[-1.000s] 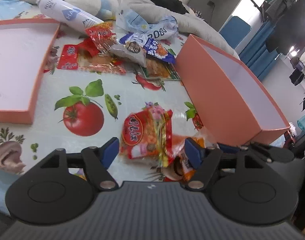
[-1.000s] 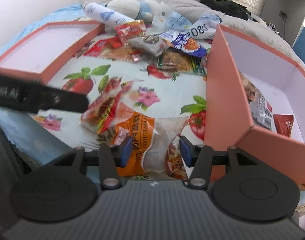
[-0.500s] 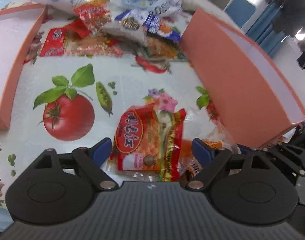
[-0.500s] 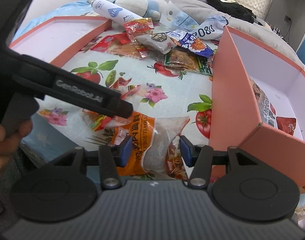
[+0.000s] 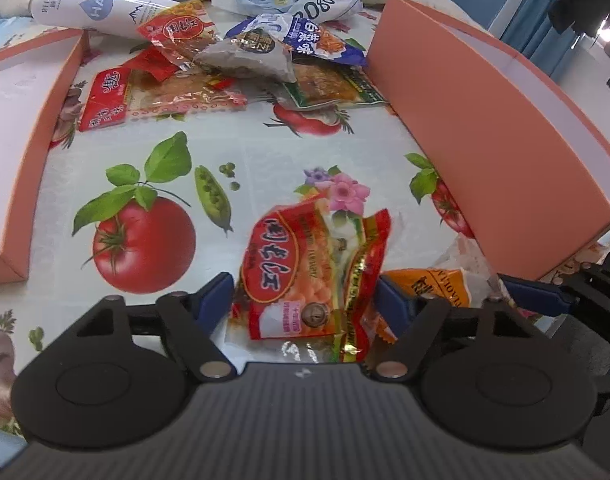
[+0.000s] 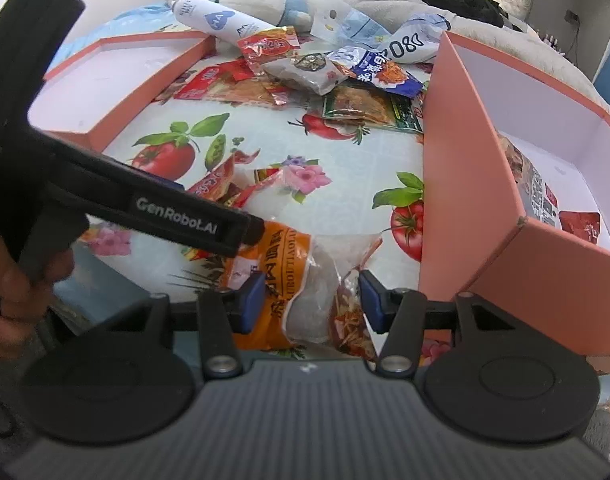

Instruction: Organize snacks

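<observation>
A red snack packet lies flat on the fruit-print tablecloth. My left gripper straddles it and its jaws are closing, the blue pads right at the packet's two edges without squeezing it. In the right wrist view the left gripper reaches in from the left over the red packet. My right gripper is shut on an orange snack packet with a clear window, at the table's near edge. That orange packet also shows beside the left gripper.
An open orange box stands at the right with a few packets inside. Its lid lies at the left. Several snack packets, a white bottle and a soft toy lie at the back. A hand holds the left gripper.
The left gripper came forward and down over the red packet; its jaws widened, then narrowed toward it. Its arm entered the right wrist view from the left. The right gripper stayed still.
</observation>
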`<state>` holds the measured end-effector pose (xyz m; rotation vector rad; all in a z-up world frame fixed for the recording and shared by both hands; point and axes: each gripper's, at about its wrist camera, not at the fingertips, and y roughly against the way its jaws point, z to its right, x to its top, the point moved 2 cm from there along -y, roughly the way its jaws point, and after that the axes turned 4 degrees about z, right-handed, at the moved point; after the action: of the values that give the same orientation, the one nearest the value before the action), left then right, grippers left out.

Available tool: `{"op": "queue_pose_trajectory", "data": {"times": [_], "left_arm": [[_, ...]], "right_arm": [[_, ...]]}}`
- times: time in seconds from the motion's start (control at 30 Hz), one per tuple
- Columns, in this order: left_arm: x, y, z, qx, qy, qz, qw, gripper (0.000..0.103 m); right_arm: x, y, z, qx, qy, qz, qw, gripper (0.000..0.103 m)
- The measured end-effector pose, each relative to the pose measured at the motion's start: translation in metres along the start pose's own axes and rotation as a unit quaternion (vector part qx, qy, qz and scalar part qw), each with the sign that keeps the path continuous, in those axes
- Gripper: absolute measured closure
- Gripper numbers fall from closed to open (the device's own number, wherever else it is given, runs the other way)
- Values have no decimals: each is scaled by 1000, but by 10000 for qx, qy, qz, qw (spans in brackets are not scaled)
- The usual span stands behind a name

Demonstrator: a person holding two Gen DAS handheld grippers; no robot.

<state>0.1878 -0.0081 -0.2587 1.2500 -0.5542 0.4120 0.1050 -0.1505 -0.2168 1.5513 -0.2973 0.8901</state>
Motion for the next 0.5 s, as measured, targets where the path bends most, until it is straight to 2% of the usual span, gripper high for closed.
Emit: {"op": "queue_pose_trajectory", "data": {"times": [0.13, 0.27, 0.5], "left_arm": [[0, 1, 2, 160, -52, 7, 9999, 32], [0, 4, -3, 261, 146, 41, 9995, 41], [-1, 9, -7, 348, 459, 154, 9982, 47]], "right_arm": [[3, 2, 0, 29, 64, -19, 10000, 50], [5, 3, 4, 57, 118, -49, 9999, 50], [7, 6, 13, 81, 65, -36, 9999, 50]]}}
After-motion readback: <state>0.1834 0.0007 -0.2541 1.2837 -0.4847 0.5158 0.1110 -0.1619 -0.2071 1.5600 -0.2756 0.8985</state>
